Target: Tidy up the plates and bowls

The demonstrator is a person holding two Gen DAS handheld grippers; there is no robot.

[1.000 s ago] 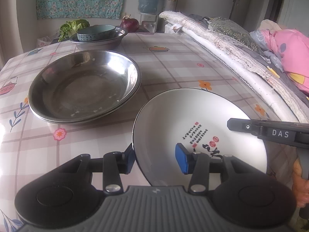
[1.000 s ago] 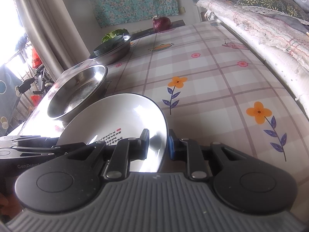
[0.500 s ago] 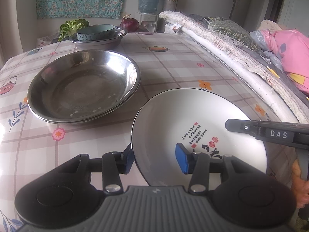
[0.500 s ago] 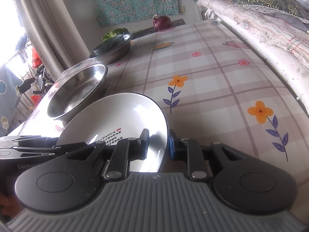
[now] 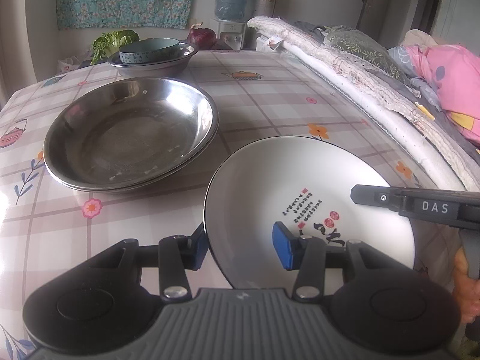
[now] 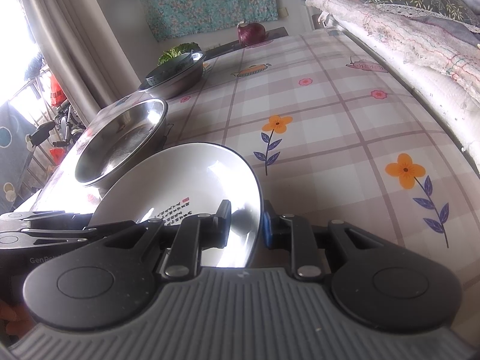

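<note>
A white plate [image 5: 300,186] with a black rim and red-and-black writing is held between both grippers, just in front of the stacked steel pans [image 5: 129,132]. My left gripper [image 5: 241,249] straddles the plate's near-left rim. One finger is tucked under the rim outside and the blue pad [image 5: 282,249] lies on the inner face, so it is shut on the plate. My right gripper [image 6: 247,225] is shut on the plate [image 6: 192,180] at its opposite rim, which runs through the narrow gap. Its upper finger [image 5: 414,202] reaches over the plate from the right.
A teal bowl [image 5: 148,49] sits in a steel basin [image 5: 168,60] at the far end of the checked tablecloth [image 5: 270,99]. Greens [image 5: 112,40] and a red onion [image 5: 201,34] lie behind the basin. Folded bedding [image 5: 375,69] runs along the table's right edge.
</note>
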